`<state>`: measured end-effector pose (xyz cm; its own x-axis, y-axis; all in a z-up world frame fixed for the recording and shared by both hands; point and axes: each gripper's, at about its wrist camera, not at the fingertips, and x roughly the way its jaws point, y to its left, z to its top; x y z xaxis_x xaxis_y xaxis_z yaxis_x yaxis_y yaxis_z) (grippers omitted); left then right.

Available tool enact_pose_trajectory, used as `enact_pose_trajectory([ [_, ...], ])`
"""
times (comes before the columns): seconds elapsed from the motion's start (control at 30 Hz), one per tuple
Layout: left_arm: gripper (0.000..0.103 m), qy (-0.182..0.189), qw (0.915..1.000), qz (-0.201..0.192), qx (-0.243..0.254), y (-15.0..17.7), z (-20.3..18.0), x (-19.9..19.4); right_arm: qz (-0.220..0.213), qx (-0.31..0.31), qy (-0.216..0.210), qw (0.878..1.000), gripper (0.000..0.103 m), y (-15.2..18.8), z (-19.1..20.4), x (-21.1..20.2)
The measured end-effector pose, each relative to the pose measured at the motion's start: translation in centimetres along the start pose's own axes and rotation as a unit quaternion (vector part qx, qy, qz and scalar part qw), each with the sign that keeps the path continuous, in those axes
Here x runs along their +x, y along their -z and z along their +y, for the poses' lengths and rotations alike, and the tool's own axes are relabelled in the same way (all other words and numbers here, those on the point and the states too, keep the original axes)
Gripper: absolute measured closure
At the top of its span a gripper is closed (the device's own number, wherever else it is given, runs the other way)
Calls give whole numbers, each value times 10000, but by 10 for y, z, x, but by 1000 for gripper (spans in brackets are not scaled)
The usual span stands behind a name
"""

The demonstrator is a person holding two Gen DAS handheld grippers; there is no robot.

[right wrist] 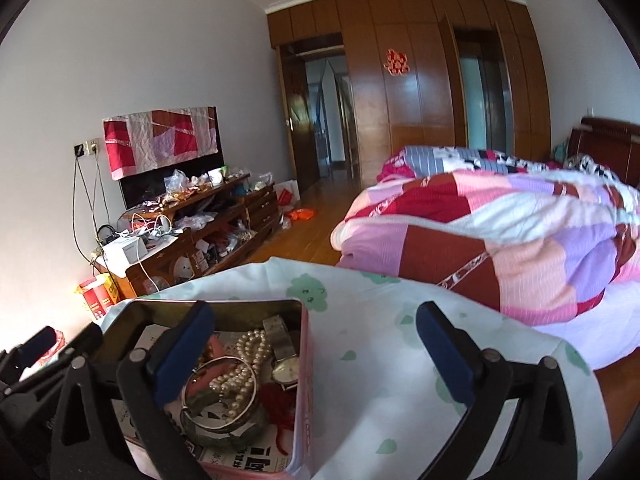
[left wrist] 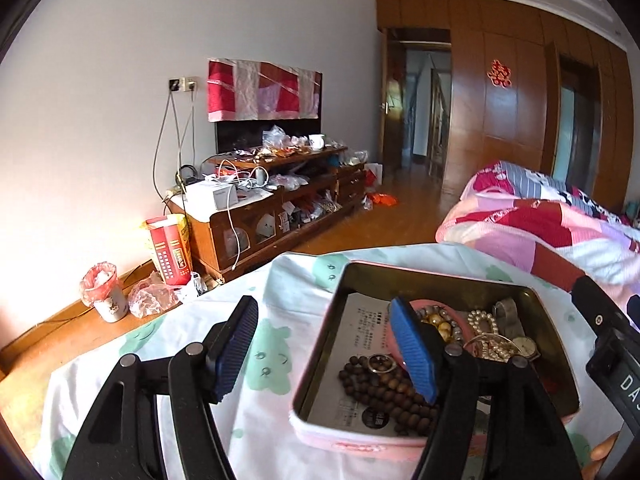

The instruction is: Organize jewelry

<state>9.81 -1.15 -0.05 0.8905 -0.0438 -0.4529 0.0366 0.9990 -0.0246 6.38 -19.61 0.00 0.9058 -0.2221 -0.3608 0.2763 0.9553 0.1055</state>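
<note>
In the left wrist view, the left hand-held gripper [left wrist: 324, 344] is seen spread wide and empty; an open tin [left wrist: 440, 280] lies just ahead to its right, and the wooden bead bracelet [left wrist: 380, 392] there is judged light, limp, best pinched across one strand

In the right wrist view, the right hand-held gripper [right wrist: 312, 356] is likewise wide, empty; the pearl strand [right wrist: 244, 364], silver bangle [right wrist: 224, 424] and wristwatch [right wrist: 286, 368] lie by its left finger, judged slippery
</note>
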Motion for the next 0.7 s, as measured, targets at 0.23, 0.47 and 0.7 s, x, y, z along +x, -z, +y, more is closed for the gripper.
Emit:
enact_pose_trajectory([
  [0.23,34,9,9998,-167,59,9,-2,-20,-372,-199,-11,9991,0,6,2,-27],
  [0.47,33,-14,9995,-301,81,19,2,-42,-484,-312,-11,9983,0,12,1,-44],
  [0.7,33,-2,9989,-431,175,26,3,-59,-745,-112,-91,9971,0,15,-11,-63],
])
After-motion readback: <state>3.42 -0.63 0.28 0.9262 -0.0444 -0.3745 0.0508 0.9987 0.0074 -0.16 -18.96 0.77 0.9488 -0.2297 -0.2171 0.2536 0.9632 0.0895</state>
